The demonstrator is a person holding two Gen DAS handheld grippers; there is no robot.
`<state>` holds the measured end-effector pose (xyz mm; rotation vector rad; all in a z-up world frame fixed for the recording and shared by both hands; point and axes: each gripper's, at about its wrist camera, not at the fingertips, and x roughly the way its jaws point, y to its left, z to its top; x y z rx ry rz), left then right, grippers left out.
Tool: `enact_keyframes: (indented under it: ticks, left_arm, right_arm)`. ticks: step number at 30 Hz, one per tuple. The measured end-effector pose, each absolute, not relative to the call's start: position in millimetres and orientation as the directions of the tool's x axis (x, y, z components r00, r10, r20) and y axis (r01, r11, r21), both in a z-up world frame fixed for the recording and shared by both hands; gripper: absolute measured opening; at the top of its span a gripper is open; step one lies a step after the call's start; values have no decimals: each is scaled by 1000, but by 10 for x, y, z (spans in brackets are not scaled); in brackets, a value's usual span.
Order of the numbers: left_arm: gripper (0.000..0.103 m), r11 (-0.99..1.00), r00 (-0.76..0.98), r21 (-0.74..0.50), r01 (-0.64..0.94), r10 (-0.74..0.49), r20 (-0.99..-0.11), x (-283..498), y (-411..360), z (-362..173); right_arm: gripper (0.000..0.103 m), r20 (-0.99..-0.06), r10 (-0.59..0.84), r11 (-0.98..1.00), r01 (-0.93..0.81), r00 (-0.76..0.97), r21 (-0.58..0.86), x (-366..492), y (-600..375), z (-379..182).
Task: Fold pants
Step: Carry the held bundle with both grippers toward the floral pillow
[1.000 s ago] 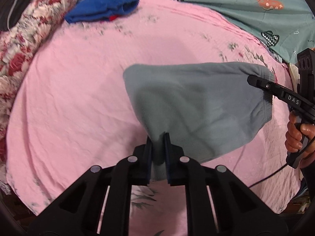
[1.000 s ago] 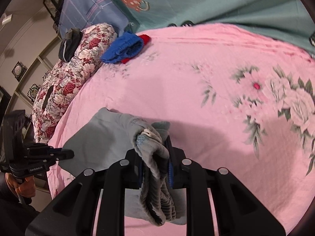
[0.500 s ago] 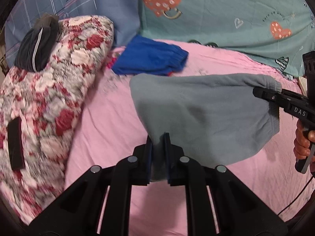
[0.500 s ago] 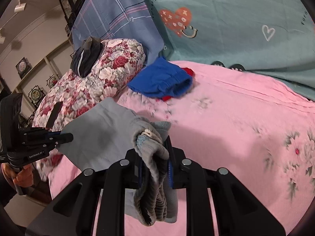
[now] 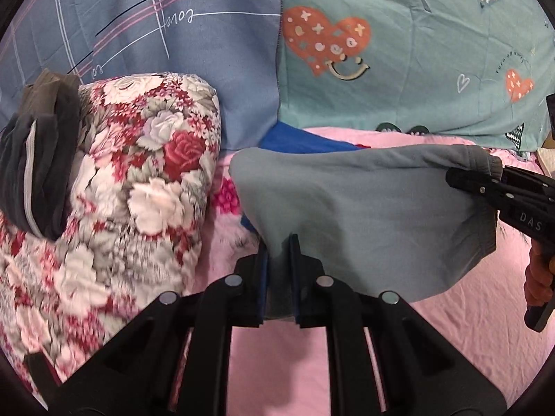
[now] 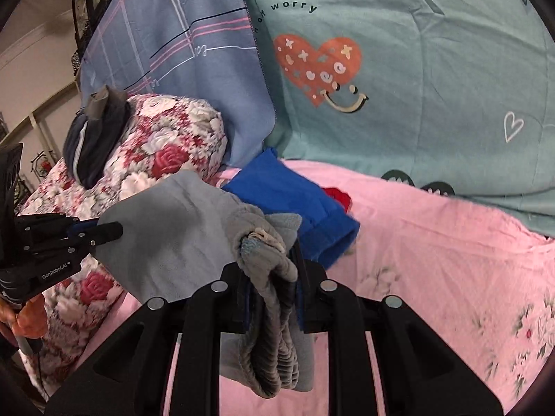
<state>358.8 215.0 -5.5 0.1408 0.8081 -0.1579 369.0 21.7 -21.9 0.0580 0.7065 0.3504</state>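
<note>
Grey pants (image 5: 364, 208), held aloft between my two grippers, long axis running left to right.

Nearest, I am clamping one end of the folded cloth in my left gripper (image 5: 277, 242), its jaws closed on a single thin edge. I am pinching the bunched, ribbed waistband in my right gripper (image 6: 270, 260), jaws closed on a thick wad that is hanging down between them. The pants are spanning the gap as a sagging panel above the pink bedsheet (image 5: 468, 319), touching nothing below. Beyond lies a blue garment (image 6: 291, 201), then the floral pillow (image 5: 138, 180). Both ends being level, I am judging a joint lowering suits.
</note>
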Motion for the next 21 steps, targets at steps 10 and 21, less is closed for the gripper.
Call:
enact_keyframes:
  ticks: [10,21]
  left_arm:
    - [11,973,693,80,215,-94,-715,4273,2133,-222]
    - [11,977,616,91,193,-49,-786,4778,2210,-753]
  right_arm:
    - [19,-617,269,962,-240,740,131,4319,180,-312]
    - [19,-706,194,981,-155,681,120,4800,44,-813]
